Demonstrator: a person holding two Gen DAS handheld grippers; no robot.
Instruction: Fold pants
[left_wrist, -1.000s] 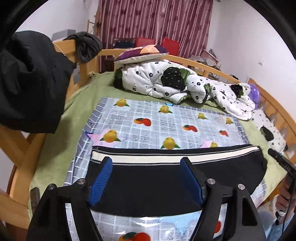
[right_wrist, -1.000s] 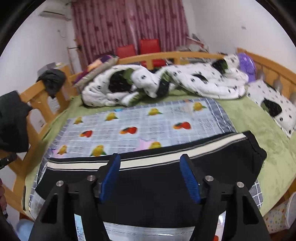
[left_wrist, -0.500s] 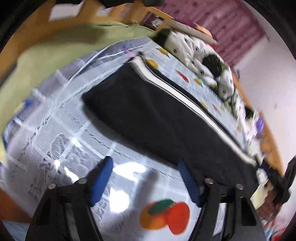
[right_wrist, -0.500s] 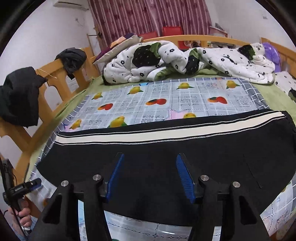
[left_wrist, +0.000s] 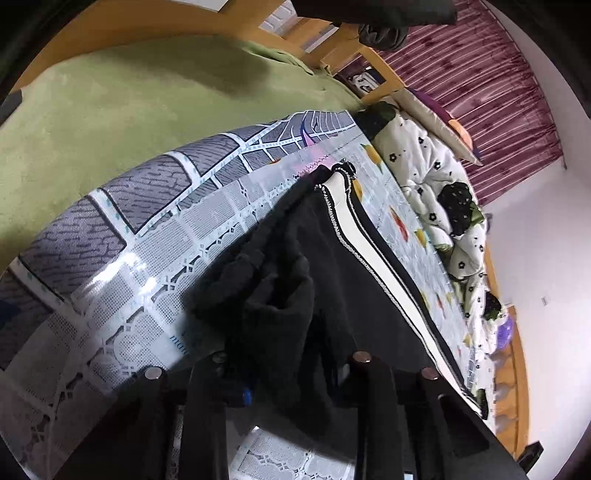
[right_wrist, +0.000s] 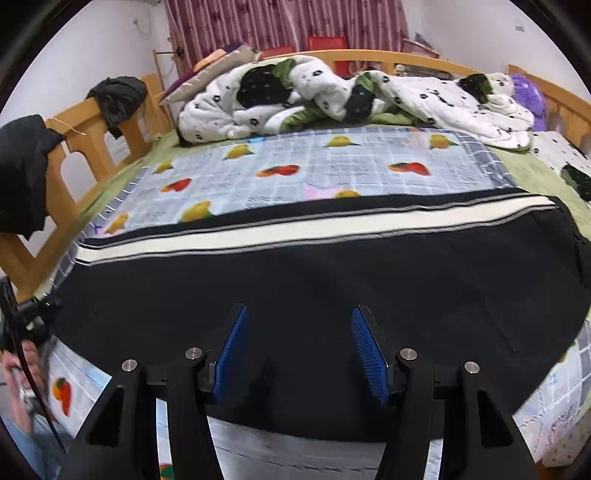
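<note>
I see the pants (right_wrist: 295, 280) spread flat across the fruit-print mat (right_wrist: 332, 166) on the bed, white stripe (right_wrist: 314, 230) along the far edge, approx 12 o'clock from the right gripper (right_wrist: 299, 350). Right gripper's released, blue pads (right_wrist: 231, 350) wide apart over the black cloth, not touching it. Left gripper (left_wrist: 288, 373) is clenched on a bunched corner of the pants at the mat's edge. Quilt (right_wrist: 351, 96) w/ flower print heaped at 12, by the headboard.
</note>
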